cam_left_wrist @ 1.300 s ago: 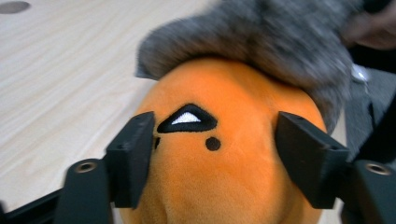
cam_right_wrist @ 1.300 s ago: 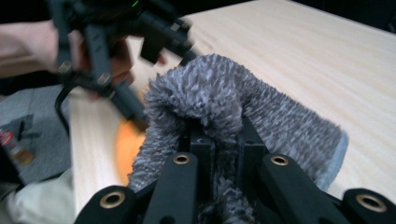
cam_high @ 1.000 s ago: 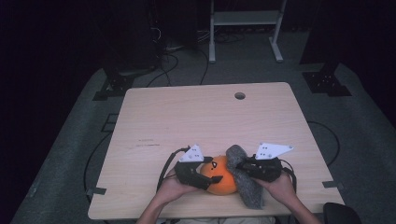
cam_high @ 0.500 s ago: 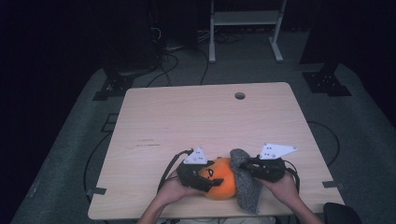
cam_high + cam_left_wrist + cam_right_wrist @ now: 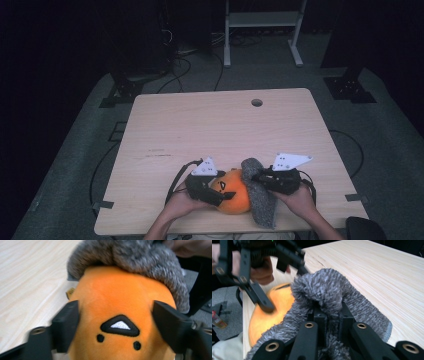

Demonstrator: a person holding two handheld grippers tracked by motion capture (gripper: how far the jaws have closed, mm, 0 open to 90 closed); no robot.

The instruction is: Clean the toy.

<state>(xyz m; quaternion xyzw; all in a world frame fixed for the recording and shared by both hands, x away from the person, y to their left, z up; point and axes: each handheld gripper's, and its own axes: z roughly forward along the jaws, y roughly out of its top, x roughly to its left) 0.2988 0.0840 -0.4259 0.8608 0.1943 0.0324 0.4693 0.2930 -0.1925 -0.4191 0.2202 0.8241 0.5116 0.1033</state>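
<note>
Round orange plush [image 5: 232,194] (stitched black face), left tool [image 5: 216,192] straddling it after widening, right tool [image 5: 258,177] pinching fuzzy grey cloth [image 5: 262,202].

The left claw [image 5: 222,192] has just reopened its jaws around the orange plush [image 5: 235,192].

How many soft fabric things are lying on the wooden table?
2. The orange plush toy lies at the table's near edge between the left gripper's jaws. The grey fuzzy cloth lies against its right side, pinched by the right gripper. None seems hidden.
</note>
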